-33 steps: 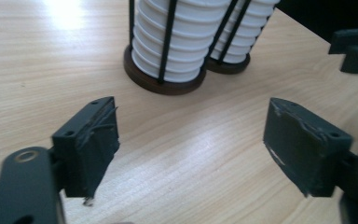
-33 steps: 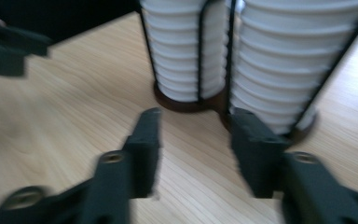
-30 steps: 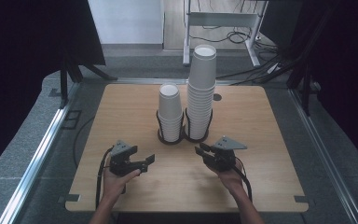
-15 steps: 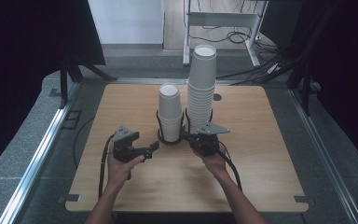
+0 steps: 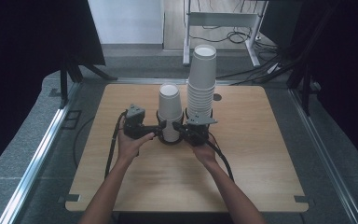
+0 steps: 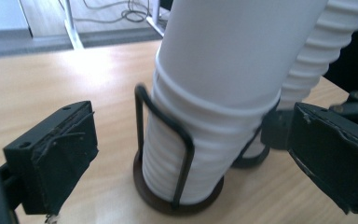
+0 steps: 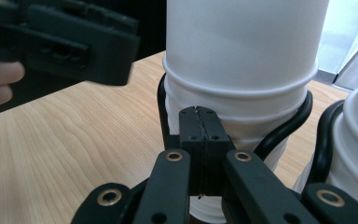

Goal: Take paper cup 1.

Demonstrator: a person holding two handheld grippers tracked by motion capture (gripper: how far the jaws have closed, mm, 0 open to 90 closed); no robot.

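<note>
The light wooden table (image 5: 261, 154) carries two stacks of white paper cups, each standing upright in a black wire holder, long axis vertical. The taller stack (image 5: 201, 84) rises at the right, its lower part a column of ribbed rims; the shorter stack (image 5: 169, 112) stands just to its left, near the table's middle, with one smooth-walled cup sitting higher than the ribbed rims beneath. Its wire holder (image 6: 177, 154) is a round dark base ring with thin upright loops; the far side of the ring is hidden behind the cups, and the stack's top is cut off in both gripper views. The left gripper (image 5: 157, 133) has just been opening its jaws, and they now stand wide apart on either side of the shorter stack, the pads clear of it. The right gripper (image 7: 200, 122) has its jaws pressed together with nothing between them; the tips sit right at the stack, possibly touching the holder, though that is hard to judge.
</note>
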